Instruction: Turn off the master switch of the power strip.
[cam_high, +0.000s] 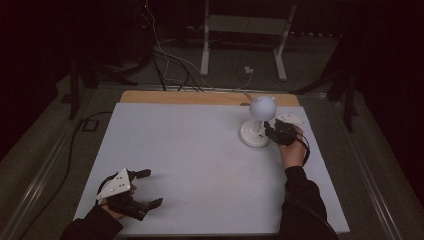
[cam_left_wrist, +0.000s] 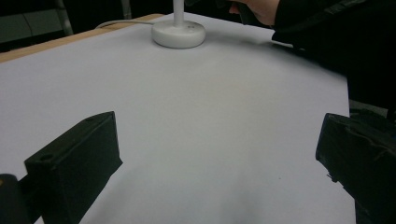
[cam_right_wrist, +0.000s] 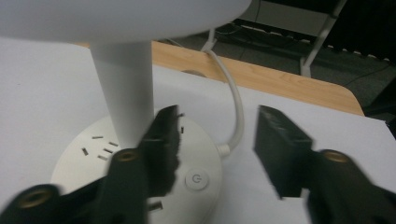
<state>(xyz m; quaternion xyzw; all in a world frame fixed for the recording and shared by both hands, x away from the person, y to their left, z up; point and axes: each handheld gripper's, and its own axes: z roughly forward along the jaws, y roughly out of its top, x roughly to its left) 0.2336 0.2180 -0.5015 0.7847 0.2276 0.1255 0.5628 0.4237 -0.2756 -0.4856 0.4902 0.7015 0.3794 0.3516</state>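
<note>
While the wide white-topped desk (cam_high: 200, 165) with its bare wooden far edge takes up most of the high view, the small white desk lamp with a round base, a straight stem and a ball-shaped head with two little ears (cam_high: 256, 125) stands near its 1 o'clock corner. Its white cable (cam_right_wrist: 236, 107) loops off the back of the base toward the wooden edge.

From 5 o'clock the person's dark-sleeved right forearm reaches up the desk, and the right hand-held gripper (cam_high: 272, 131) lies level at the lamp's base, pointing toward 10 o'clock. Its jaws stand apart with nothing pressed between them: in the right gripper view the left jaw hangs over the base just beside the stem, the right jaw is off the base past the cable, and the round power button (cam_right_wrist: 196, 179) sits on the base between them.

At 7 o'clock the left hand-held gripper (cam_high: 148, 188) rests low by the near edge, held in the left hand, its grey three-cornered plate on top. Its jaws are spread wide over bare desk, pointing toward 3 o'clock, well apart from the lamp.

Beyond the desk, on the dark floor, a white metal stand (cam_high: 245, 35) and loose cables (cam_high: 165, 60) lie at 12 o'clock.
</note>
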